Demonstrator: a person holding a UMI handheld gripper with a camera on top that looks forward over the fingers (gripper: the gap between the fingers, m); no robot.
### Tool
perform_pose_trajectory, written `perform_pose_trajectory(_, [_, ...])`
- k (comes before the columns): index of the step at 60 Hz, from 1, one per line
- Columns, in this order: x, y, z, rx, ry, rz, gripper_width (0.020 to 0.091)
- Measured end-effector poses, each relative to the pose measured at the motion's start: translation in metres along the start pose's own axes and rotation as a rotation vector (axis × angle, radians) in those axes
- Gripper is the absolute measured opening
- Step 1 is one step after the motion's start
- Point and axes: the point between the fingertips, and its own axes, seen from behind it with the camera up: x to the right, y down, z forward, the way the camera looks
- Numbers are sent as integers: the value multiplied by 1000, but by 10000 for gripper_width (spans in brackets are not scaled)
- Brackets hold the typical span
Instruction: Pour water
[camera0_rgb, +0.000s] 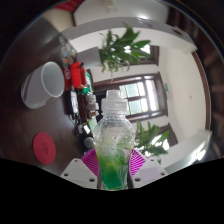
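**Bottle gripped in the tongs, tilted above the table**

Clenched on a clear plastic bottle: tongs pressing both pads against the lower body, magenta pad showing at one side, the other mostly hidden behind the bottle. Green-tinted in the lower part of the bottle, seemingly liquid; clear above, with a ribbed shoulder and a pale cap on top. Held between the fingers and reaching ahead of them, lifted off the table, upright with respect to the fingers.

Scene strongly tilted behind. Beyond the fingers and off to one side, a white cup, open mouth turned toward the camera, well apart from the bottle. Just beside the cup, a red can or packet, and past that a cluster of small mixed items, too small to name. Nearer the fingers on the same side, a flat red round lid or disc lying on the dark table.

Farther back, leafy green plant before a bright window; a second plant to the other side of the bottle. Pale walls around.
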Motion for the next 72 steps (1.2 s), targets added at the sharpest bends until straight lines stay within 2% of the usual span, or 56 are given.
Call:
perform_pose_trajectory(11, [-2,-50,-2,28,48,-449,342])
perform_pose_trajectory(24, [-5,-73,4,37,86,-806,352])
perform_pose_trajectory(32, [-10,-85,4,64,107,-878,353])
perform_pose_trajectory(42, [-14,-79,3,46,86,-802,352])
perform_pose_trajectory(47, [-6,-76,2,62,66,-642,351])
perform_pose_trajectory(53, [4,-64,-1,39,-1,-236,349])
perform_pose_trajectory(60, [13,-62,2,33,-136,368,352])
perform_pose_trajectory(61, [6,-59,-5,23,-123,453,352])
perform_pose_trajectory(67, [16,-57,4,67,-259,863,349])
perform_pose_trajectory(69, [-6,-69,-5,59,-255,973,351])
perform_pose_trajectory(72, [-5,-53,-2,68,-346,1095,350])
